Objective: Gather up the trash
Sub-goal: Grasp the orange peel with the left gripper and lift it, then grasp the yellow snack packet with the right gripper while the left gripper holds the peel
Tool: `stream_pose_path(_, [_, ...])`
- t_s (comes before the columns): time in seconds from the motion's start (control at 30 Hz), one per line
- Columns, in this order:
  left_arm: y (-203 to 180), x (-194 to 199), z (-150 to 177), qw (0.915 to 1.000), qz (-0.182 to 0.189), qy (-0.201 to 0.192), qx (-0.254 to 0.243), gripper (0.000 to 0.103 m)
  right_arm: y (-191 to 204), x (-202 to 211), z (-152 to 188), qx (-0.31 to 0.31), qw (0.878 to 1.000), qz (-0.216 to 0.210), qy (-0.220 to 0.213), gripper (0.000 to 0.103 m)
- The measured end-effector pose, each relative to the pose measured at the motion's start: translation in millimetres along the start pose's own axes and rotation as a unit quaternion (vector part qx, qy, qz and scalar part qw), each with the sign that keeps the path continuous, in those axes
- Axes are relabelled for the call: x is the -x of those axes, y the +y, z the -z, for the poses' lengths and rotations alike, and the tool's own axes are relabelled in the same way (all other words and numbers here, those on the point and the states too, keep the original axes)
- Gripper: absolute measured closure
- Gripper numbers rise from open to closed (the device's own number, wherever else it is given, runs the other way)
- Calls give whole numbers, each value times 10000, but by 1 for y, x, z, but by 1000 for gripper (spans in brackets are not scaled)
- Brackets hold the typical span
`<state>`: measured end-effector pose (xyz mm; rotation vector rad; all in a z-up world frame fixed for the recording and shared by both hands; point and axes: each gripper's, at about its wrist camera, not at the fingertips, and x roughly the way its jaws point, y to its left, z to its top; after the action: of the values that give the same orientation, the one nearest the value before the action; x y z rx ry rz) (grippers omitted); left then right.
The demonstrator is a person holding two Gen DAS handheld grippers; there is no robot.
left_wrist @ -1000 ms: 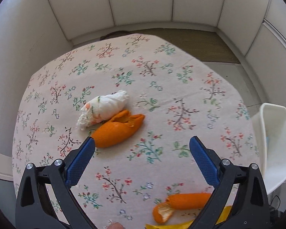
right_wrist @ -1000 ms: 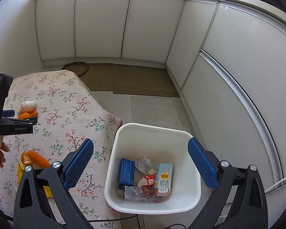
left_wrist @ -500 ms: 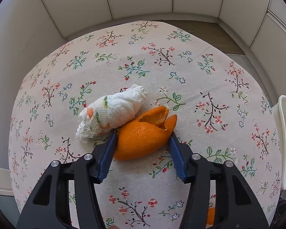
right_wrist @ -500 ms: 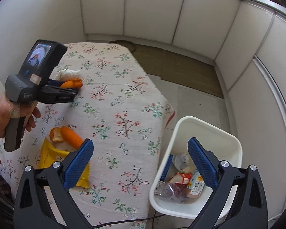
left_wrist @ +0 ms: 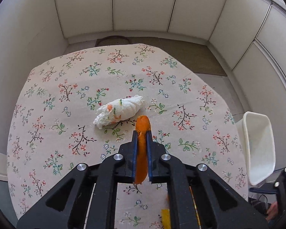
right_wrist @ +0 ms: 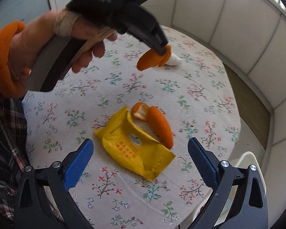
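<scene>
The crumpled tissue (left_wrist: 119, 111) lies mid-table. The left gripper (left_wrist: 142, 133), jaws just closed, clamps the orange peel (left_wrist: 142, 126) lengthwise along its fingers, clear of the tablecloth (left_wrist: 47, 103). The right gripper (right_wrist: 141, 152) is wide open, empty, above the yellow wrapper (right_wrist: 131, 148). The white bin (left_wrist: 259, 148) stands off the table's right edge.

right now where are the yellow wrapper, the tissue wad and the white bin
yellow wrapper (right_wrist: 132, 148): right wrist view, middle of its face
tissue wad (left_wrist: 119, 111): left wrist view, its middle
white bin (left_wrist: 260, 150): left wrist view, inner wall
</scene>
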<state>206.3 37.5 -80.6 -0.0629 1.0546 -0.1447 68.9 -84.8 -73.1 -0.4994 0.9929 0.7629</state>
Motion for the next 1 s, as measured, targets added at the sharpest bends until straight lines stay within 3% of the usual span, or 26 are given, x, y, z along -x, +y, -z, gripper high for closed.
stream_pose_path(0.27, [20, 56, 17, 9995, 240, -162, 81, 96, 22, -27, 3, 407, 9979, -281, 408, 7])
stream_pose_path(0.47, [34, 72, 31, 9993, 323, -114, 146, 96, 33, -57, 3, 709, 9949, -252, 674, 9])
stream_pose_path(0.53, [38, 74, 34, 9993, 310, -112, 157, 96, 35, -69, 1, 767, 9935, -226, 810, 20])
stream_pose_path(0.6, [43, 75, 36, 9993, 306, -115, 197, 96, 34, -84, -1, 720, 9911, -240, 1094, 39])
stream_pose_path(0.63, [46, 75, 36, 9992, 303, -116, 220, 96, 31, -87, -2, 655, 9911, -323, 1117, 39])
stream_pose_path(0.67, [49, 75, 37, 9992, 299, -115, 250, 96, 29, -86, -4, 573, 9919, -395, 1065, 46])
stream_pose_path(0.7, [51, 75, 37, 9991, 303, -114, 284, 96, 25, -86, -7, 461, 9925, -382, 1061, 62])
stream_pose_path(0.87, [58, 78, 35, 9985, 341, -172, 391, 96, 6, -76, -21, -118, 9951, -531, 827, 83])
stream_pose_path(1.0, [57, 82, 32, 9982, 357, -259, 394, 96, -1, -62, -32, -405, 9962, -546, 541, 88])
